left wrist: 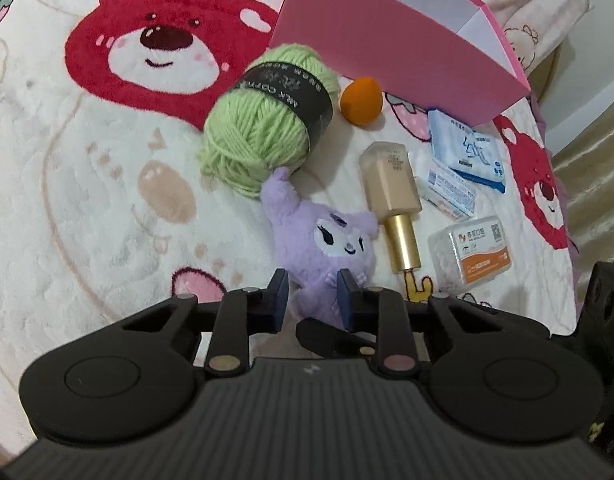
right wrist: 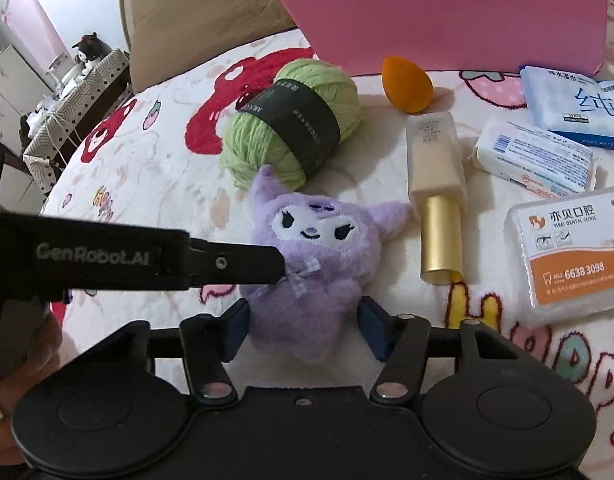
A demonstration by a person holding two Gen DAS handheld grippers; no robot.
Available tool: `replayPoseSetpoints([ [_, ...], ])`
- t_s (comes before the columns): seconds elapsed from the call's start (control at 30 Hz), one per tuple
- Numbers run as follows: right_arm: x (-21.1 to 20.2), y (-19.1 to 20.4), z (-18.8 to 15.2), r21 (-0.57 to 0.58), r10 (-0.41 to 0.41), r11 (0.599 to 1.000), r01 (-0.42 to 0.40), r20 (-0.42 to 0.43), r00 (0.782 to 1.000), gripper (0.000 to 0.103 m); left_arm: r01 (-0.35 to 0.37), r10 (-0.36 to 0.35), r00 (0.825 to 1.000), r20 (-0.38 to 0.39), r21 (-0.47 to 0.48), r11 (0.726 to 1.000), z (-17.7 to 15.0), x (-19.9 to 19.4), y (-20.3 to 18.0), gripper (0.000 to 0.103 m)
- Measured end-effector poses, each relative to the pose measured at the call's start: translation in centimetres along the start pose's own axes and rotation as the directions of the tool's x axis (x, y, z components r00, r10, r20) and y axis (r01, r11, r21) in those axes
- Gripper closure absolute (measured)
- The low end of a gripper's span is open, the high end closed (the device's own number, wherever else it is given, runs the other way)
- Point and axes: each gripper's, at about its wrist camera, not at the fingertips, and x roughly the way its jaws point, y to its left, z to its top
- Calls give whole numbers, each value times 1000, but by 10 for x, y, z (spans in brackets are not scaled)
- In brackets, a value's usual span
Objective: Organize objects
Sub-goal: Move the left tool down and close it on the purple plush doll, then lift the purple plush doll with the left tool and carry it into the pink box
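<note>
Right now both my grippers close in on the purple plush toy [right wrist: 307, 256] lying on the bear-print blanket [left wrist: 87, 200]. My left gripper [left wrist: 311, 294] fingers pinch its lower body; my right gripper [right wrist: 303, 326] fingers clamp its sides. Green yarn ball [left wrist: 263, 128] touches its ear.

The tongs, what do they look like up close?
Both tongs, left and right, are matte black with two round discs, scissor-like link arms with silvery pins, and dark blue finger pads. White lettering reading GenRobot.AI runs along the left tongs' side in the right wrist view.
</note>
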Motion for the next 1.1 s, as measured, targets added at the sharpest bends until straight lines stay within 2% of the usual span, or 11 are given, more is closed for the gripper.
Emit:
replayPoseSetpoints([
  [0.1,0,4,-2,-34,-30,999,31,5,1000,45,-35,35,999,4,16,999,-3,5,-4,78],
  [0.23,3,6,-6,-67,-59,996,60,23,998,45,-41,41,999,9,10,999,-5,9,-5,78],
  [0.33,3,3,-8,-58,-53,997,56,40,998,45,-17,18,1000,13,-21,1000,-6,10,0,79],
  [0.53,-5,15,-11,-149,-81,985,92,80,994,49,62,-61,998,16,-57,996,-5,6,2,81],
  [0.7,-11,16,-11,-171,-94,979,109,92,991,50,72,-71,997,16,-29,997,-5,4,-4,81],
  [0.83,-16,20,-13,-213,-111,968,133,112,988,51,80,-80,997,10,-17,997,-5,0,-6,89],
  [1.1,-31,32,-13,-293,-131,940,175,165,978,51,92,-93,995,41,21,996,-3,-17,-15,89],
])
